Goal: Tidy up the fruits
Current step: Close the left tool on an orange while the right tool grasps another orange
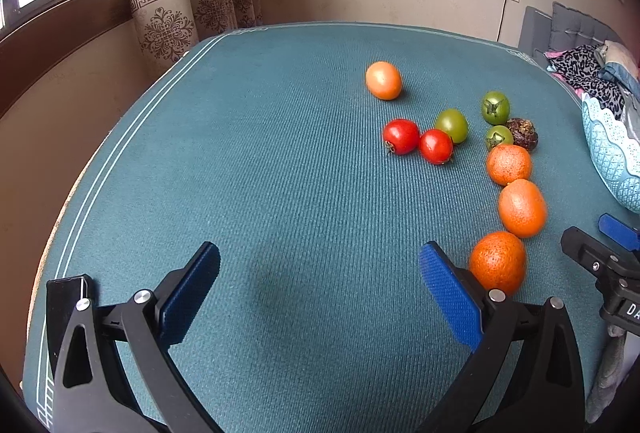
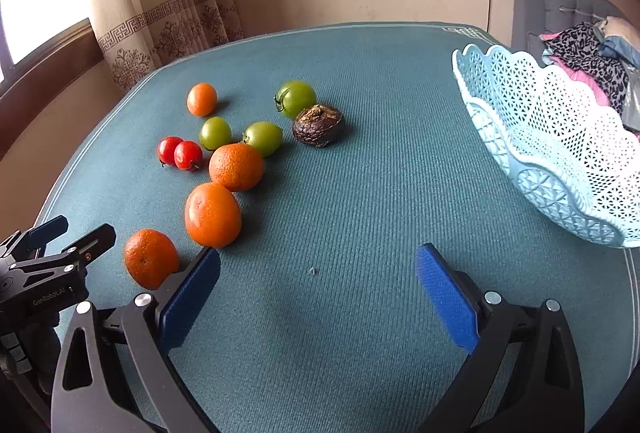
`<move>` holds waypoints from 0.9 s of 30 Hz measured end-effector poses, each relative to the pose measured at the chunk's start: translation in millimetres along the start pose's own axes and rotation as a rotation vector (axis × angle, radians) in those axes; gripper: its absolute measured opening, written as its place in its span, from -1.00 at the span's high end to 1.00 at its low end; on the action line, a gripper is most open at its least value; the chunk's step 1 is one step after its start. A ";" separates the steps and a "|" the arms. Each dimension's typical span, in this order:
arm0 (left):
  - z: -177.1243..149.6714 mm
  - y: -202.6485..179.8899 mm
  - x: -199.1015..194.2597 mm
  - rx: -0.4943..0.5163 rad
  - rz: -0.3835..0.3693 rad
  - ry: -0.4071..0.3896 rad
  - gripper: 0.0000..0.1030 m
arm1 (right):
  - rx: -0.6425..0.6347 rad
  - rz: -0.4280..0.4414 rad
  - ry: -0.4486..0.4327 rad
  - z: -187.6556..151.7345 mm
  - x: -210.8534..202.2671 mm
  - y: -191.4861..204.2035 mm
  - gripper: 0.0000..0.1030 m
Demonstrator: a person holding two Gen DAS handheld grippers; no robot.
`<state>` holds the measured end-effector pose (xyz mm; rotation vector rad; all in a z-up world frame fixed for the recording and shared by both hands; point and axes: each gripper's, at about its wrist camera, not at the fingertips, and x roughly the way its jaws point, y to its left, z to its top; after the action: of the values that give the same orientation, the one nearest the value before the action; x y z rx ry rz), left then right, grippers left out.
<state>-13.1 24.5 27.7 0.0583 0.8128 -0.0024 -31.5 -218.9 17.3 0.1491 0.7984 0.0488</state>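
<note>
My left gripper hangs over bare table, spread wide and holding nothing; its right finger stands just beside the nearest orange, contact uncertain. The fruit lies loose on the table, none sorted yet: two red tomatoes, three green tomatoes, a small orange fruit set apart, three oranges in a curved line, and a dark wrinkled fruit. My right gripper is likewise fully spread and empty. The pale blue basket sits empty at the right, presumably the destination.
</note>
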 end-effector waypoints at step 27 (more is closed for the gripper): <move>-9.9 -81.7 4.8 0.149 -0.260 0.045 0.23 | 0.096 0.085 -0.092 22.3 -34.7 -24.8 -0.58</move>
<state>-19.0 -56.4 13.3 0.0937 0.8599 -0.3082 -40.0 -249.4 53.5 0.2742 0.7031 0.0836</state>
